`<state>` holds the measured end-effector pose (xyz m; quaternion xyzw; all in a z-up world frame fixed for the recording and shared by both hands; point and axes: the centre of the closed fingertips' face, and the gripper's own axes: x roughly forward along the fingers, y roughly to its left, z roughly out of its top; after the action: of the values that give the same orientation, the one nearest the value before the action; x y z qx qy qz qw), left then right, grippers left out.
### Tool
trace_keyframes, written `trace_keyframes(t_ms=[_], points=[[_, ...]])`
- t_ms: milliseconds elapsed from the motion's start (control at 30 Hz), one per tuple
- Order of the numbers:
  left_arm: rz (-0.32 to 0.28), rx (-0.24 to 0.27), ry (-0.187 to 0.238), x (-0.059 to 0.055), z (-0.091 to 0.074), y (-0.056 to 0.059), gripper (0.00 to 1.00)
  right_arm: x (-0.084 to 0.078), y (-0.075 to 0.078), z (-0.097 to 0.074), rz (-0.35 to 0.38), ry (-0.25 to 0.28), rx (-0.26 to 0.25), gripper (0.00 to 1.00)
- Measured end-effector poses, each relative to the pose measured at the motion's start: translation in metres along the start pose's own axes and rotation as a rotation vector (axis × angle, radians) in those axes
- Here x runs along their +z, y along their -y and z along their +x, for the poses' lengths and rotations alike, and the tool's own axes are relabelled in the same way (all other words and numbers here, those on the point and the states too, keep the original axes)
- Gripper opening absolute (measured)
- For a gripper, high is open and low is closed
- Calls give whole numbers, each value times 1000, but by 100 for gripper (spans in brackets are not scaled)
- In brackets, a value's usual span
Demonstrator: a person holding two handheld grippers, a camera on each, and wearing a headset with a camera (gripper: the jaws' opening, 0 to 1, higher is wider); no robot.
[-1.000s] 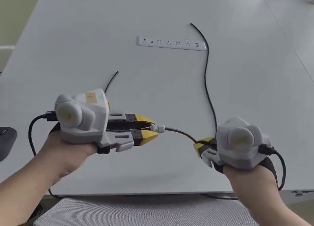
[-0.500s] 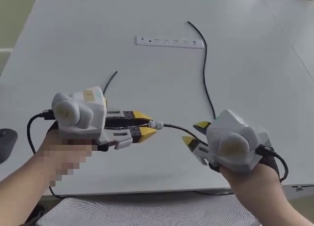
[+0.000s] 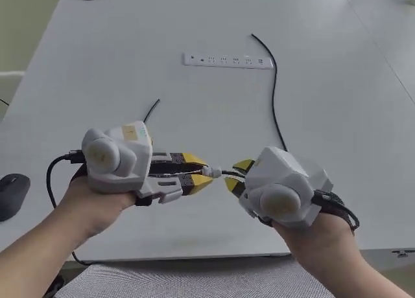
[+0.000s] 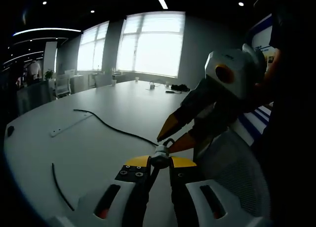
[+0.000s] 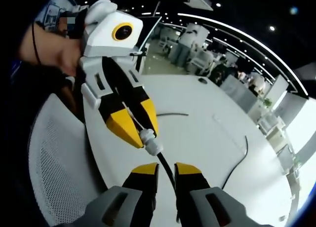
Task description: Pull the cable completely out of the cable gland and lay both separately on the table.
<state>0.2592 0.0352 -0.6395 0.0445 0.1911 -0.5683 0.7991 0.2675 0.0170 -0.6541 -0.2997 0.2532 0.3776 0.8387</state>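
Observation:
My left gripper [image 3: 202, 173] is shut on the small white cable gland [image 3: 209, 172], held above the table's near edge. In the left gripper view the gland [image 4: 160, 154] sits pinched between the yellow tips of the left gripper [image 4: 159, 162]. A thin black cable [image 3: 274, 97] leaves the gland and passes between the jaws of my right gripper [image 3: 236, 175], which stand open just right of the gland. In the right gripper view the cable [image 5: 163, 161] runs down the gap of the right gripper [image 5: 167, 169], with the gland [image 5: 149, 140] right ahead.
The cable's long part trails over the white table [image 3: 117, 65] towards a white power strip [image 3: 227, 60]. A short loose black wire [image 3: 151, 109] lies to the left. A dark mouse [image 3: 11, 193] sits at the table's left edge.
My right gripper let go of the cable farther along, opened, and moved left to just beside the gland. The left gripper kept hold of the gland.

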Motion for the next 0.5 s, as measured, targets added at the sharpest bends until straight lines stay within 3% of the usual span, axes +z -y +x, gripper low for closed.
trace_keyframes(t_ms=[100,500], points=[[2,-4,0,0,1,2,15,1,-2,1,-19,-3,5,4],[6,0,-15,-1,3,1,15,-4,-2,1,48,-4,17,2]])
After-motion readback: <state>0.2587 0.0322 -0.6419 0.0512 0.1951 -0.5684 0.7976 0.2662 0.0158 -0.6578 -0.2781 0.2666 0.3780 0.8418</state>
